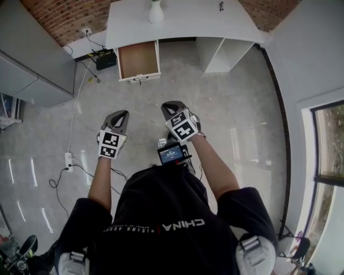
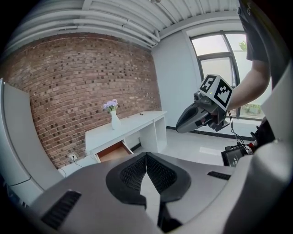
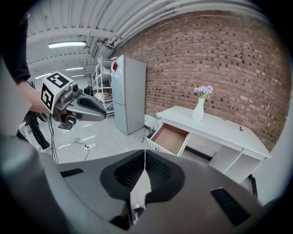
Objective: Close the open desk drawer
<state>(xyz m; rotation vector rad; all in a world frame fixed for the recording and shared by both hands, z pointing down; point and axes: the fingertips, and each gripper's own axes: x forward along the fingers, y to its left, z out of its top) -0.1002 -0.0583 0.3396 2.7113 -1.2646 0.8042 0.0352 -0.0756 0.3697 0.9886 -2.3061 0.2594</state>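
Standing well back from the desk (image 1: 183, 21) here, so I'd call this the approach step. Neither gripper is anywhere near touching the drawer (image 1: 138, 60). It's at the left end of the white desk as the head view shows it, just under the top. It's pulled well out over the floor, with its brown bottom showing and nothing in it that I can see. The desk sits against the brick wall, and a vase (image 1: 156, 12) stands on top just behind the drawer.

Both grippers are held up in front of the person, aimed roughly at the desk. The left gripper (image 2: 146, 156) has its jaws pressed together with nothing between them. The right gripper (image 3: 145, 157) is the same, jaws together and empty.

Direction-wise, the drawer's long axis runs front to back, straight out from the wall, and its white front panel faces the person. So the slide line is basically the line the person is looking down. There's a small dark thing on the front panel that's probably a handle, but it's too small from here to be sure.

Next move, as I read it: walk up until a gripper reaches the front panel, set the pressed-together jaws against the middle of it, and push straight toward the wall. Pushing off-centre could skew the drawer on its runners, so the middle seems the safer bet. No gripping needed, really.
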